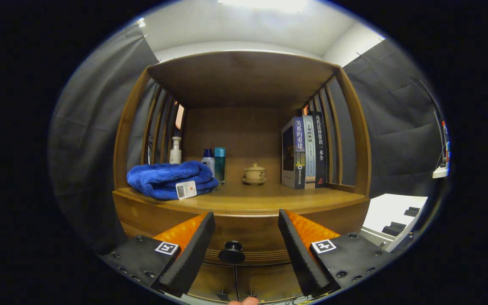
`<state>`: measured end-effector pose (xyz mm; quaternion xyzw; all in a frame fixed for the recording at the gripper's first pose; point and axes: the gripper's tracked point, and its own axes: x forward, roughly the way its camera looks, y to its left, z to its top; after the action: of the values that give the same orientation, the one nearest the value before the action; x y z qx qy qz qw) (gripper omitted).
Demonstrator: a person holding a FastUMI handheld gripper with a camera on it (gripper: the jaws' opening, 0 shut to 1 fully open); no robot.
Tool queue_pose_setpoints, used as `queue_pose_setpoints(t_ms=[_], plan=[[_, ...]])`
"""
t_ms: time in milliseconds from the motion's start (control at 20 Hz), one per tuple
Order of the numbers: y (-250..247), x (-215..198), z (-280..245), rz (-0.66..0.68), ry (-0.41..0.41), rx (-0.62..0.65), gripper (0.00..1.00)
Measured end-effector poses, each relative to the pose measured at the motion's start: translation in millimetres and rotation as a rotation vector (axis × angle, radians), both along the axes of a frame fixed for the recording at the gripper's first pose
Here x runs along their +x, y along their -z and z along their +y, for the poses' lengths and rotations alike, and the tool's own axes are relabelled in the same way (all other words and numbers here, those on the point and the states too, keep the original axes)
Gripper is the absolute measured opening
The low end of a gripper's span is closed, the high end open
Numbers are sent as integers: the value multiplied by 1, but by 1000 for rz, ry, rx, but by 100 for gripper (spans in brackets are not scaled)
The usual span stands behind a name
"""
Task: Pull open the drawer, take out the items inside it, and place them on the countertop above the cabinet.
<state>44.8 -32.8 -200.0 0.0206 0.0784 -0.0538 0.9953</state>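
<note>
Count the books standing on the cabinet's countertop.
3, upright side by side at the countertop's right end, beside the lidded cup: books. The open gripper faces the drawer knob.

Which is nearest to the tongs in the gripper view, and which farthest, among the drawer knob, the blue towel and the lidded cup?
1. Drawer knob: between the open tongs, on the cabinet front.
2. Blue towel: beyond them, at the countertop's front left.
3. Lidded cup: deeper on the countertop, near the middle.
</note>
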Motion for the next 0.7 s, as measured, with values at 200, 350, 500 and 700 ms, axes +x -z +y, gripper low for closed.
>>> queue_pose_setpoints(t_ms=[200, 350, 500, 700], plan=[[31, 4, 7, 40, -1, 26, 98], [51, 11, 17, 73, -19, 41, 98], [68, 19, 24, 111, -26, 38, 98], [84, 22, 28, 154, -23, -20, 98]])
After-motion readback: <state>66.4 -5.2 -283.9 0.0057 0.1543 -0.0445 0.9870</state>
